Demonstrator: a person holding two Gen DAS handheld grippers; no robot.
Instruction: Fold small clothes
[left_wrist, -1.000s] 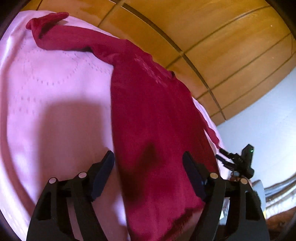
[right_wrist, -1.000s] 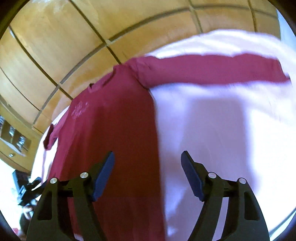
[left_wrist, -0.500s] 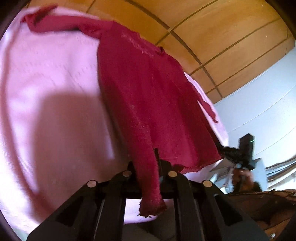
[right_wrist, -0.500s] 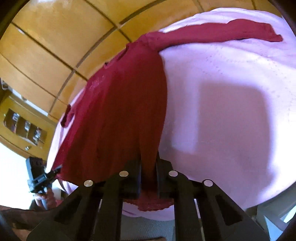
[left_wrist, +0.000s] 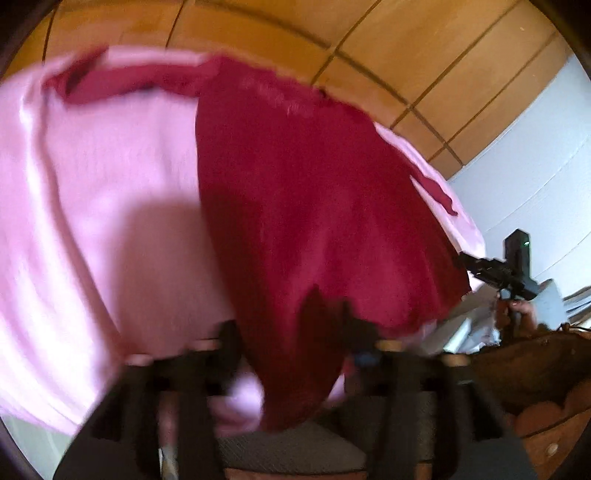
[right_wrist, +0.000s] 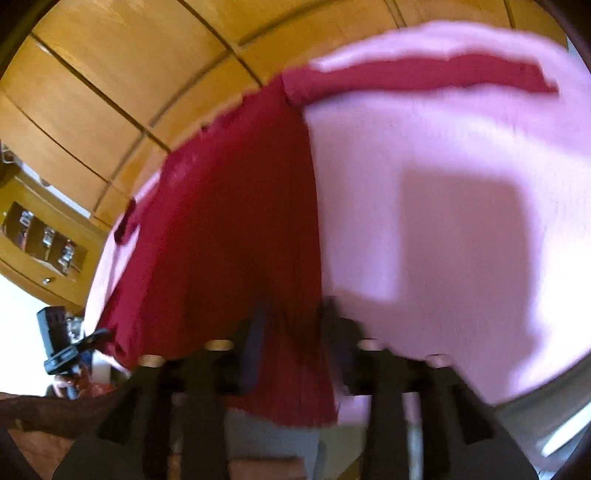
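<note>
A dark red long-sleeved sweater (left_wrist: 314, 192) lies spread on a pink cloth (left_wrist: 110, 184), sleeves out to both sides. Its hem hangs over the near edge. In the left wrist view my left gripper (left_wrist: 291, 339) straddles the left hem corner; its jaws are opening, and the cloth hangs loose between them. The right wrist view shows the sweater (right_wrist: 229, 229) with my right gripper (right_wrist: 293, 328) around the right hem corner, jaws also opening, cloth between them and not pinched. Both views are blurred. Each gripper also appears small in the other's view: right gripper (left_wrist: 491, 273), left gripper (right_wrist: 70, 347).
A wood-panelled wall (left_wrist: 406, 44) stands behind the pink-covered surface (right_wrist: 443, 184), with a white wall (left_wrist: 535, 166) to the right. A wooden cabinet with small items (right_wrist: 44, 236) is at the left. A hand (left_wrist: 517, 310) holds the right gripper.
Half a second ago both grippers were shut on the sweater's hem corners. Now their jaws stand apart and the hem hangs loose between them, pulled nearer over the edge.
</note>
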